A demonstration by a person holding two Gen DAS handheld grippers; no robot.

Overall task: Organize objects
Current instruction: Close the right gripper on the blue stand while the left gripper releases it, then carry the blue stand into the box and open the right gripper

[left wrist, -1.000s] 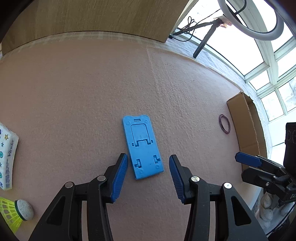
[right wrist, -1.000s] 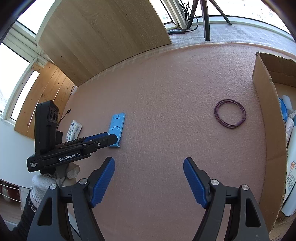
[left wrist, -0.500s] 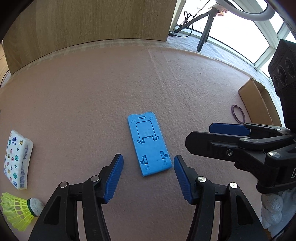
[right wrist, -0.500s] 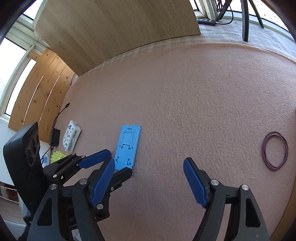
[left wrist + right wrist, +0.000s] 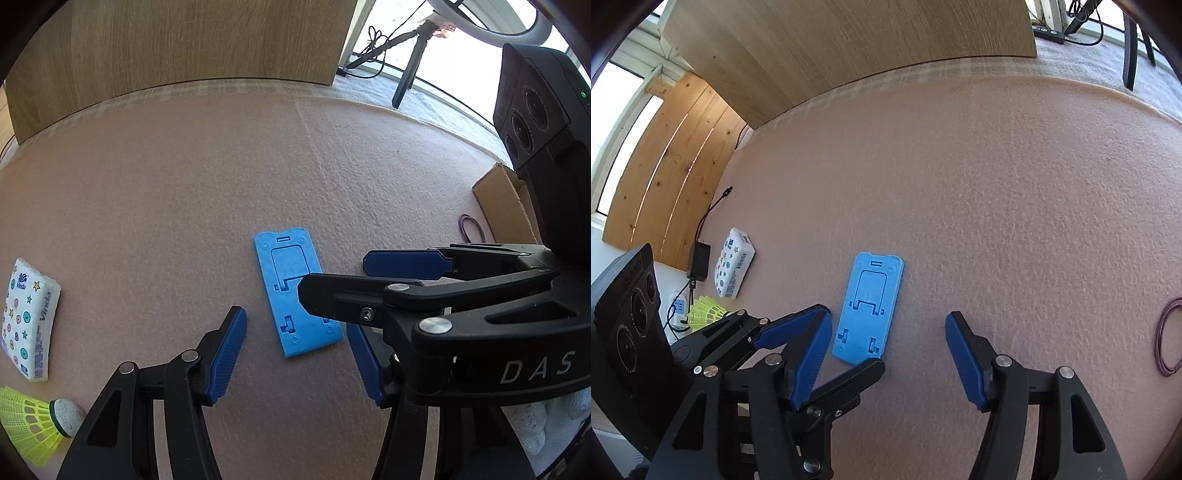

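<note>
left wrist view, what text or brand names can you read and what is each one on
"Vinda": on the tissue pack, on its top face and again along its side.
"DAS": on the right gripper body.
Small print at the pack's lower edge: too small to read.
Blue phone stand: no text.

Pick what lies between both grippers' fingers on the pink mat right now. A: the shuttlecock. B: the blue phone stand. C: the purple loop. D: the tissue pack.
B: the blue phone stand lies flat on the mat between both pairs of fingers, untouched.
</note>
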